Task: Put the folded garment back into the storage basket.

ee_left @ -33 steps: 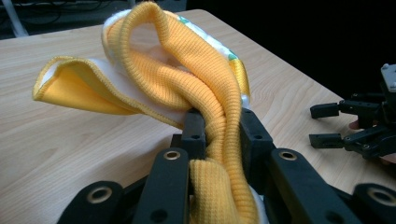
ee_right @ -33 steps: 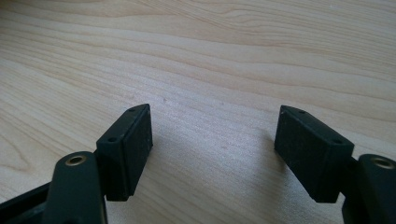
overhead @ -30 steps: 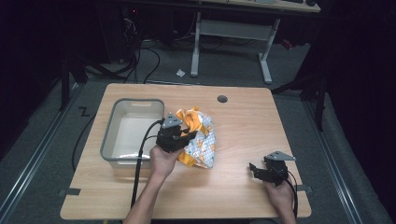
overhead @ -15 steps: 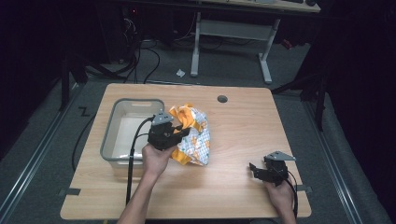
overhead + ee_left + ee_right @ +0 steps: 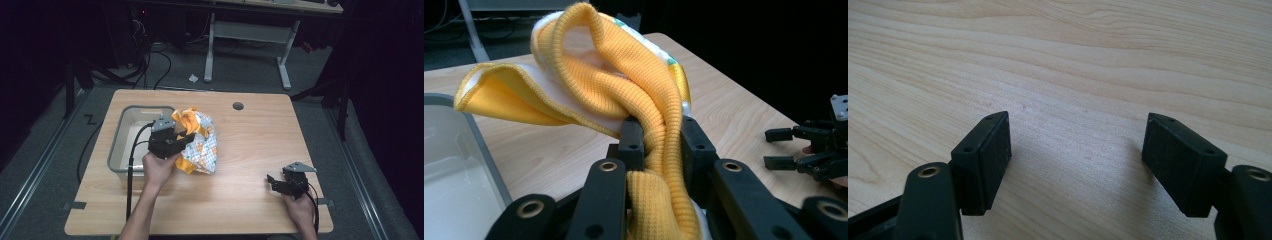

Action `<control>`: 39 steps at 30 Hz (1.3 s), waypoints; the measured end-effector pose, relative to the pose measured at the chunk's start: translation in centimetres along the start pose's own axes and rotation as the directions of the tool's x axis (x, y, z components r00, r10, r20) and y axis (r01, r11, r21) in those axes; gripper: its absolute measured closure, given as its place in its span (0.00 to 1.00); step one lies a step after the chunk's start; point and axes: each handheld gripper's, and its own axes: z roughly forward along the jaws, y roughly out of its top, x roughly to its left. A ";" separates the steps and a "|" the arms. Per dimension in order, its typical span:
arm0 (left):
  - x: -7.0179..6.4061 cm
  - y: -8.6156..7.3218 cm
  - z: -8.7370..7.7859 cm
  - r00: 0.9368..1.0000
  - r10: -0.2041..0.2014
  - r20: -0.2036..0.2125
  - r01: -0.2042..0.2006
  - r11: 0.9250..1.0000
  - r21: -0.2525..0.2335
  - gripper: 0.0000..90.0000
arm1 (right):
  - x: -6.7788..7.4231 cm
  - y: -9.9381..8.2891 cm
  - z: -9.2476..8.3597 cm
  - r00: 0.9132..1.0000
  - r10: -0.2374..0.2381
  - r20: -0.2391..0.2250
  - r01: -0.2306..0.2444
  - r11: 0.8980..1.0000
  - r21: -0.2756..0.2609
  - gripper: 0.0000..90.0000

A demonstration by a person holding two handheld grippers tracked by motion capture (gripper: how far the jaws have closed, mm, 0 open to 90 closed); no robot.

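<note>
A small garment (image 5: pixel 200 145), white with an orange and green print and yellow ribbed trim, lies bunched on the wooden table (image 5: pixel 250 145) beside a clear plastic bin (image 5: pixel 131 130). My left gripper (image 5: pixel 186 137) is shut on its yellow ribbed trim (image 5: pixel 649 115), which runs up between the two pads and loops over above them. The cloth is lifted a little at that edge. My right gripper (image 5: pixel 272 181) rests at the table's near right, open, with bare wood between its fingertips (image 5: pixel 993 150). The left gripper view shows the right gripper (image 5: pixel 784 147) far off with its jaws apart.
The bin (image 5: pixel 454 170) stands at the table's left and looks empty. A round cable hole (image 5: pixel 238 106) sits near the far edge. A cable trails from each gripper towards the near edge. Beyond the table are a dark floor, cables and a white desk frame (image 5: pixel 250 40).
My left gripper has risen and shifted away from the near edge and towards the bin, taking the yellow trim with it; the garment has bunched up more. The right gripper has stayed put.
</note>
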 end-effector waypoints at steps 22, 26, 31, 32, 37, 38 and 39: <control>1.7 0.3 -2.2 0.999 -0.033 -0.016 0.032 0.999 -0.029 0.84 | 0.0 0.0 0.0 1.000 0.000 0.000 0.000 1.000 0.000 0.31; 2.0 0.4 -2.8 0.999 -0.032 -0.025 0.031 0.999 -0.032 0.84 | 0.0 0.0 0.0 1.000 -0.002 0.000 0.002 1.000 0.000 0.31; 2.4 0.5 -3.5 0.999 -0.036 -0.038 0.034 0.999 -0.035 0.84 | 0.0 0.0 0.0 1.000 -0.002 0.000 0.002 1.000 0.000 0.31; 2.5 0.5 -3.6 0.999 -0.036 -0.041 0.034 0.999 -0.036 0.84 | 0.0 0.0 0.0 1.000 -0.002 0.000 0.002 1.000 0.000 0.31; 3.1 0.7 -4.3 0.998 -0.037 -0.052 0.035 0.999 -0.041 0.84 | 0.0 0.0 0.0 1.000 -0.002 0.000 0.002 1.000 0.000 0.31; 3.2 0.7 -4.4 0.998 -0.039 -0.055 0.037 0.999 -0.040 0.84 | 0.0 0.0 0.0 1.000 -0.002 0.000 0.002 1.000 0.000 0.31; 3.3 0.7 -4.5 0.998 -0.040 -0.055 0.037 0.999 -0.040 0.84 | 0.0 0.0 0.0 1.000 -0.001 0.000 0.001 1.000 0.000 0.31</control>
